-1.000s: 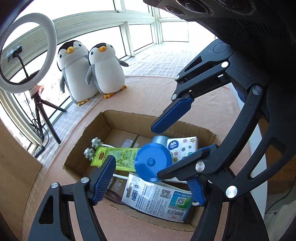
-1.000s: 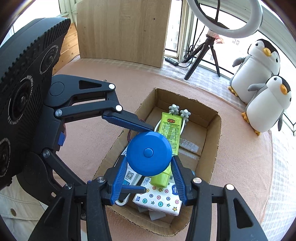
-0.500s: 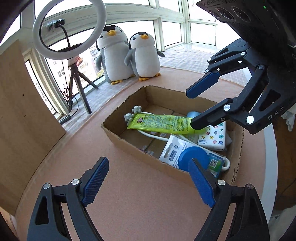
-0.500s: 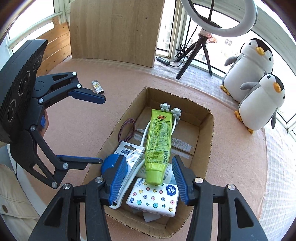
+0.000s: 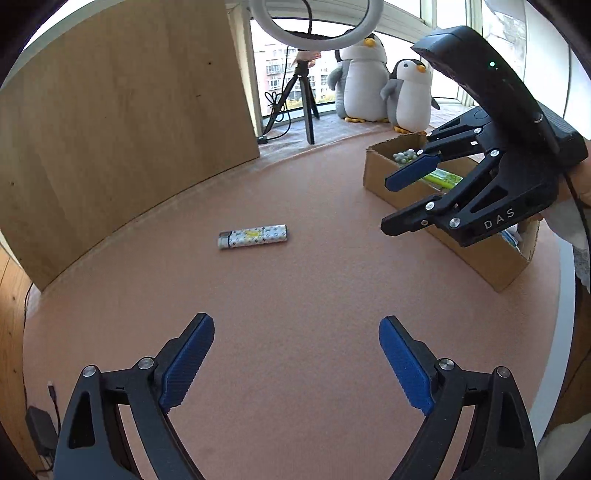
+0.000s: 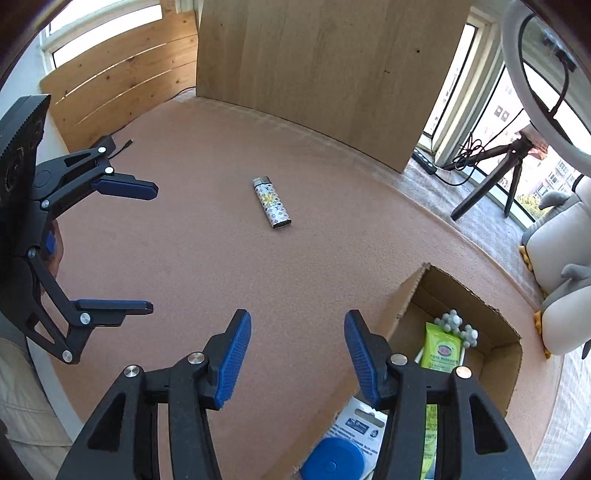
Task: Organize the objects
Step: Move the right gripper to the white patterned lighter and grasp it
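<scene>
One lighter (image 5: 253,236), one cardboard box (image 6: 402,295), two plush penguins (image 5: 364,74), one ring light (image 5: 314,22), two grippers (image 5: 295,362), one wooden board (image 5: 122,122).

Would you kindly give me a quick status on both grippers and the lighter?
Left hand-held gripper open, empty, jaws just widened. Right hand-held gripper open, empty. Lighter flat on the mat, outside the cardboard box. Path clear.

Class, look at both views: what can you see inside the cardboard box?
Inside the cardboard box: a green tube, grey knobbly balls, a white packet and a blue round lid. The right gripper and the box wall cover whatever lies beneath and between them.
</scene>
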The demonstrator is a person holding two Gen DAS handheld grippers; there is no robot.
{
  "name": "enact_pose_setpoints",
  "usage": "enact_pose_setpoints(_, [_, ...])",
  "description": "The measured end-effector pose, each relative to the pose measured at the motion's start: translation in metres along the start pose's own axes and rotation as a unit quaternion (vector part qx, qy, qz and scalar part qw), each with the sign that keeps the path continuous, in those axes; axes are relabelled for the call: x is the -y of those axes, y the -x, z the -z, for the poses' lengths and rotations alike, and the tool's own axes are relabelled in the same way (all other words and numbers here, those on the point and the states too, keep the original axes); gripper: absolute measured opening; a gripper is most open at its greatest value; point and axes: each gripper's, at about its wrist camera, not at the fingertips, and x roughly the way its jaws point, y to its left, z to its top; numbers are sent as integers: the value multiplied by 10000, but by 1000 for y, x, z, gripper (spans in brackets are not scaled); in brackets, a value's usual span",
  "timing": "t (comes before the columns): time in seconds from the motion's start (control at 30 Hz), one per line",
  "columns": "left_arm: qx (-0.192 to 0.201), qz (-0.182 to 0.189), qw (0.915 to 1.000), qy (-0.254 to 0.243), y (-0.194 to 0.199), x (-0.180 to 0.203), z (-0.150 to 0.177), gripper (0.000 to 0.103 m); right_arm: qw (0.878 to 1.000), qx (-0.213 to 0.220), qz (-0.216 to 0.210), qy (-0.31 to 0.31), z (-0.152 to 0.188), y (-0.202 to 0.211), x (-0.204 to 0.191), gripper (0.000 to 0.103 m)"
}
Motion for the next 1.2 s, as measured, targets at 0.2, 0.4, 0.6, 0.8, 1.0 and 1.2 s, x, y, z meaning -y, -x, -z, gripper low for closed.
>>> enact_pose_setpoints(0.2, [-195, -432, 9949, 888, 12, -49, 46, 94, 9993, -368, -56, 84, -35, -73, -27, 48])
enact_pose_setpoints(0.4, [-434, -401, 9818, 1804, 12, -74, 82, 94, 9988, -277, 134, 374, -67, -120, -32, 51])
enact_pose_setpoints(0.6, [-463, -457, 9786, 1953, 14, -84, 90, 94, 9986, -428, -191, 254, -83, -131, -20, 50])
enact_pose_setpoints(0.8, [-492, -510, 9719, 2247, 12, -92, 88, 95, 9985, -395, -282, 263, -80, -126, -32, 21])
enact_pose_setpoints(1.0, [-622, -462, 9579, 2764, 12, -102, 94, 95, 9990, -279, -288, 211, -62, -114, -62, 20])
enact_pose_setpoints(1.2, [-943, -237, 9340, 3438, -6, -111, 92, 95, 9995, -145, -256, -90, -25, -92, -111, 21])
